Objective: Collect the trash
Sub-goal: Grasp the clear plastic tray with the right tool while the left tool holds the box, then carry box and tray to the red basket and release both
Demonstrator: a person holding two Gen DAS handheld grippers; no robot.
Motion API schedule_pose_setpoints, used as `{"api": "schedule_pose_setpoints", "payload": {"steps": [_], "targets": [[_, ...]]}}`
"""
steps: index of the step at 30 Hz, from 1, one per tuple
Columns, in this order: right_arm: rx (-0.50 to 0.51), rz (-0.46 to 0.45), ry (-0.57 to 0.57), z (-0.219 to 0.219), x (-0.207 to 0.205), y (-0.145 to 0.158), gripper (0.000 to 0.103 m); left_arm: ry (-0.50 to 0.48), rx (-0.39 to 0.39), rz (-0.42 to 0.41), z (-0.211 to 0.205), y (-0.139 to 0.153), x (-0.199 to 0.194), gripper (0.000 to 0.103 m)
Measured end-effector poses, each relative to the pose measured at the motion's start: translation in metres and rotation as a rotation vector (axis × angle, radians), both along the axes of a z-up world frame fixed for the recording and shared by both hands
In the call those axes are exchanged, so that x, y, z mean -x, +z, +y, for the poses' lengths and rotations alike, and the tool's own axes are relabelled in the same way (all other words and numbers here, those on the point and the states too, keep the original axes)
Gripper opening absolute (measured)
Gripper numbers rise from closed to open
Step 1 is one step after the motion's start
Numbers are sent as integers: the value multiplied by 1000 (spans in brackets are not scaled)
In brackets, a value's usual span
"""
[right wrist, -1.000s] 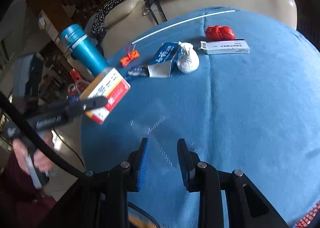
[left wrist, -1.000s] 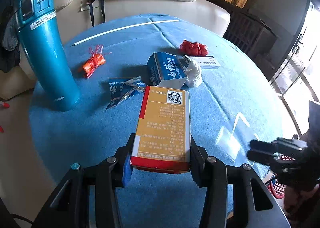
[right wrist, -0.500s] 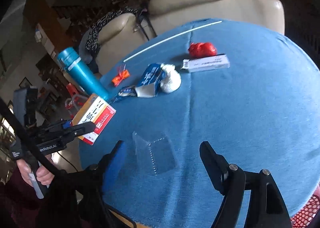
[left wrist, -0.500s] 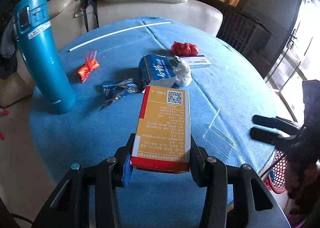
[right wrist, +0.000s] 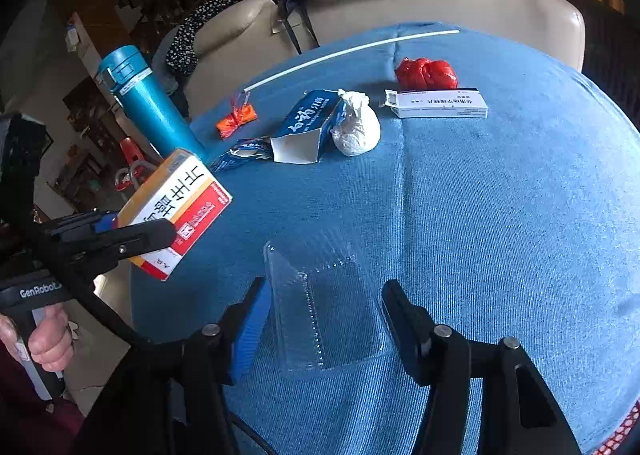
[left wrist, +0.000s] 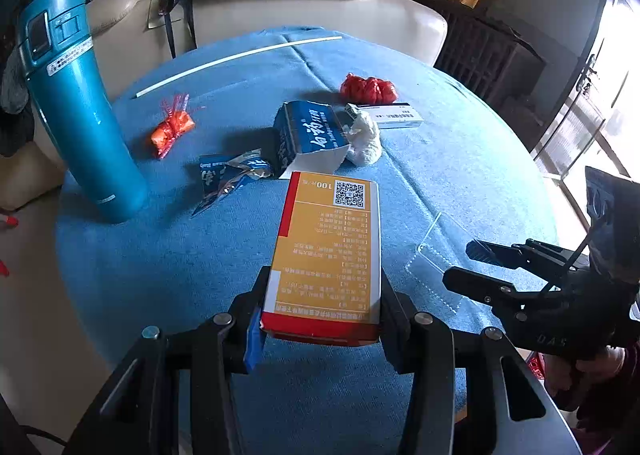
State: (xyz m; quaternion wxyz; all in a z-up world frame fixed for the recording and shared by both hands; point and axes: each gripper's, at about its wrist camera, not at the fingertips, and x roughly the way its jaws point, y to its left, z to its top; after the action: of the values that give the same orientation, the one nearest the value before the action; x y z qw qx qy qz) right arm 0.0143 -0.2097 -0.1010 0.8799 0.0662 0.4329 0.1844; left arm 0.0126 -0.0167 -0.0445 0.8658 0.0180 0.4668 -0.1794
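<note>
- The left gripper (left wrist: 320,295) is squeezing a yellow and red box (left wrist: 326,255) between its two fingers and holding it up over the near edge of the blue table (left wrist: 460,159).
- The right gripper (right wrist: 320,319) has just been closing its jaws, and they are standing on each side of a clear plastic tray (right wrist: 324,307). It is hard to tell if the pads are touching the tray, but a small gap seems to show.
- The clear plastic tray is lying on the table just beside the held box.
- Farther back from the box, a torn blue carton (left wrist: 308,135), a white wad (left wrist: 364,139), a red bag (left wrist: 368,89) and a small white box (left wrist: 388,115) are sitting close together.
- A tall blue bottle (left wrist: 76,103) is standing left of the carton, with an orange wrapper (left wrist: 170,129) between them.
</note>
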Motion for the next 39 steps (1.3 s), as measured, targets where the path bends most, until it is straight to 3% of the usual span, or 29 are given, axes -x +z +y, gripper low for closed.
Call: {"api": "schedule_pose_setpoints", "payload": {"steps": [9,17,18,19,21,29,39], "targets": [[10,1,-11,2,6,7,63,-10,-8,-8,-7,1,2,49],[80,-2,-10,7,4,-1,67,-14,-8,-6,-9,1,3,49],[82,-1,-9,6,4,-2,65,-15,-11,-6,-10,1,3,49],[79,-6,-8,5,4,-2,56,-16,-12,-7,-11,1,3,49],[80,-16,-17,2,5,-1,55,-17,-9,-2,-11,0,3,49],[-11,-32,-105,-29,11,13,54,-36,-9,-17,-22,7,2,49],[-63,-95,-184,-56,31,37,54,-73,-82,-59,-55,18,2,49]]}}
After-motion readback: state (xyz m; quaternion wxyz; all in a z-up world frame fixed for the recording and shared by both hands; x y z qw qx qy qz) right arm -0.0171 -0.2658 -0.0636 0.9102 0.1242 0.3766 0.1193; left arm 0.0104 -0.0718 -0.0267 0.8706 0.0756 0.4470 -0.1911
